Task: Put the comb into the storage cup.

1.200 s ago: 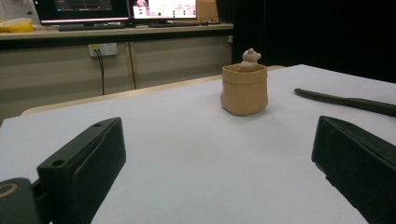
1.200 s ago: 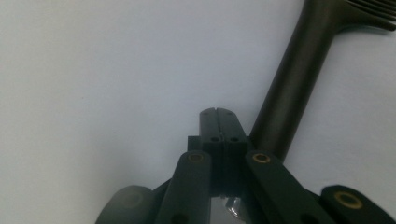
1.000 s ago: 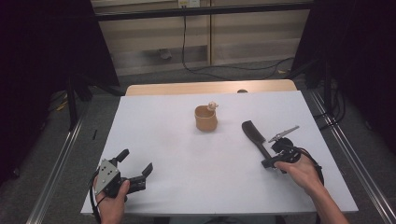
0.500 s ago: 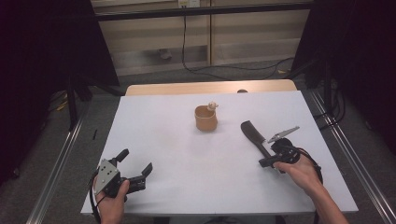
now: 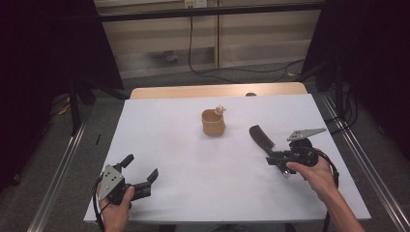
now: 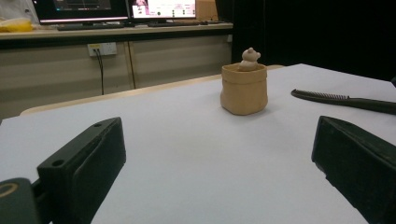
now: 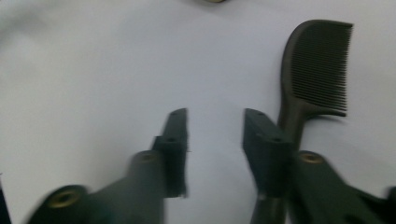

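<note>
On the white table point(image 5: 193, 183), which took up most of the floor in front of the person, the few things lay well apart. At twelve o'clock from the table's middle stood a small tan pot point(image 5: 213, 123) with a pale bear figure point(image 5: 220, 109) peeping over its rim; seen from the left gripper view the same pot point(image 6: 244, 88) sat upright, the bear point(image 6: 249, 59) on top of it, and the comb point(image 6: 345, 99) stretched out beyond it to the right. The dark comb point(image 5: 262, 138) lay flat at about three o'clock from the table's middle, its toothed head toward the far edge and its handle running back toward the person's right hand point(image 5: 316, 176). The right gripper point(image 5: 270, 158) sat over that handle end; its jaws had just been opening and stood partly apart, with bare tabletop between them in the right gripper view, while the comb point(image 7: 315, 70) lay just beside the right-hand jaw, its handle passing under that jaw's outer side, so nothing was gripped. Down at seven o'clock the left hand point(image 5: 116, 205) held the left gripper point(image 5: 140, 169) low over the table, jaws spread wide with only bare white surface between them.
</note>
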Tool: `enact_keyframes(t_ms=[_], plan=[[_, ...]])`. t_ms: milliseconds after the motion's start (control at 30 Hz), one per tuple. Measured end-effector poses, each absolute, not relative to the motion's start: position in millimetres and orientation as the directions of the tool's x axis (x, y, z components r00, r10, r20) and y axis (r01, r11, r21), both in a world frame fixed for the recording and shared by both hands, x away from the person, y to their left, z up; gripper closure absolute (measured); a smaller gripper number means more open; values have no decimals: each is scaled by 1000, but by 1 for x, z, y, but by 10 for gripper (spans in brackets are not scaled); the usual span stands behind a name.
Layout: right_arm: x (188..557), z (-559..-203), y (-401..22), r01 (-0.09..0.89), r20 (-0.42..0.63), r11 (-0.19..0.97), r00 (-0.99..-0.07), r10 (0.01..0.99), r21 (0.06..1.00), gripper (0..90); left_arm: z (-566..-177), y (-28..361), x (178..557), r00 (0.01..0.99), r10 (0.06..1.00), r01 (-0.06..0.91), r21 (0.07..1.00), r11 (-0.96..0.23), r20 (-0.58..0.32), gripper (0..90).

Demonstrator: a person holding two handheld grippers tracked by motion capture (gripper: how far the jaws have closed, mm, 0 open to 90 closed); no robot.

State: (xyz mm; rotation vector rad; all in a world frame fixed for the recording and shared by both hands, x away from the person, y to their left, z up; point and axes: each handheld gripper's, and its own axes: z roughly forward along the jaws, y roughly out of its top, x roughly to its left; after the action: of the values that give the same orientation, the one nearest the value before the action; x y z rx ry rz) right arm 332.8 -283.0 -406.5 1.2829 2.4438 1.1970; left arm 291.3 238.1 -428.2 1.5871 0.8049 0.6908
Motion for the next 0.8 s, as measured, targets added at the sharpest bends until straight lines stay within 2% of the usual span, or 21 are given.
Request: enact_keyframes(t_ms=[100,133,167,233,267,333,400,500,667,800], plan=[[331,-403,-282,624,201,325,-622,757,710,375,-427,239,291,589,808,119,988,-95,7,30],[330,-402,-281,613,182,328,-621,762,719,256,-427,239,291,590,807,120,988,-98,8,31],[330,-402,-281,613,182,328,-621,762,719,256,-428,238,291,591,806,123,988,-97,6,31],[329,-402,-282,615,181,319,-611,771,721,173,-428,238,291,594,804,122,987,-101,9,31],[327,-402,-285,627,162,301,-571,804,718,143,-428,237,291,596,803,121,987,-102,10,30],[327,-403,-286,620,144,294,-557,818,727,126,-428,238,292,594,804,122,987,-100,8,30],[326,-403,-290,627,110,283,-512,852,725,73,-428,238,292,592,806,124,987,-100,7,31],[327,-404,-300,679,129,243,-448,885,693,56,-428,238,292,594,805,123,988,-97,5,31],[329,-402,-302,720,124,250,-423,897,647,49,-427,238,291,588,809,118,988,-100,12,30],[335,-401,-295,743,134,280,-444,886,608,66,-427,238,292,587,809,124,988,-97,6,30]])
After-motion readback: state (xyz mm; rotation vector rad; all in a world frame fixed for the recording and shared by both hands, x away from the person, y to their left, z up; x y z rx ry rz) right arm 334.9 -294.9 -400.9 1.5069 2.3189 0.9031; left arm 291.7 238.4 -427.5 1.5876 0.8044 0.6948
